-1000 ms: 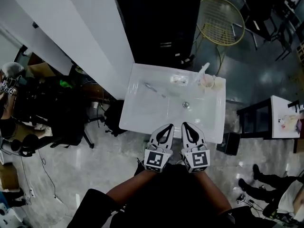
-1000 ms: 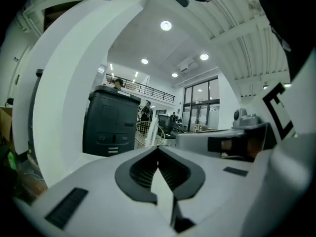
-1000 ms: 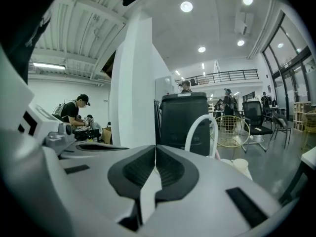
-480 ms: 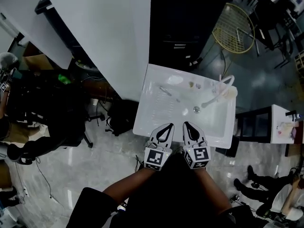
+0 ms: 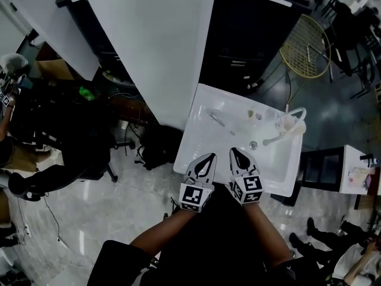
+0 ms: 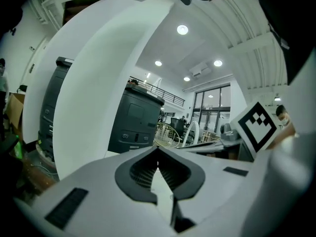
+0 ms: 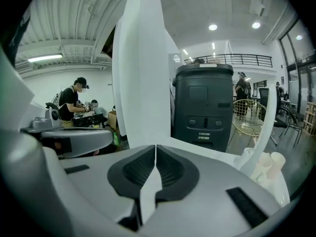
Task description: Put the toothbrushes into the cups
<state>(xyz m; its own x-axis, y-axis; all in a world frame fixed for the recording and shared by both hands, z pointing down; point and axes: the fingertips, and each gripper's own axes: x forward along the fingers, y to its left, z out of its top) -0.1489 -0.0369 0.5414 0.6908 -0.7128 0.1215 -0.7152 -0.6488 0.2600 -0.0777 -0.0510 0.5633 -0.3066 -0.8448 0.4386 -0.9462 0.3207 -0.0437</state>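
L gripper (image 5: pixel 209 157) & R gripper (image 5: pixel 234 151): jaws pressed together, empty, over sink (image 5: pixel 186 151) near edge.
Step, likely: pre-reach, nothing picked yet.
Toothbrush (image 5: pixel 217 120) lies in basin, rear-left.
Cups (image 7: pixel 270 162) at far right.
Next: spread jaws, reach for brush.

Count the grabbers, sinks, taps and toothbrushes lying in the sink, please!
Grippers: 2 (left gripper, right gripper)
Sink: 1
Tap: 1
Toothbrush lying in the sink: 1
Total: 5
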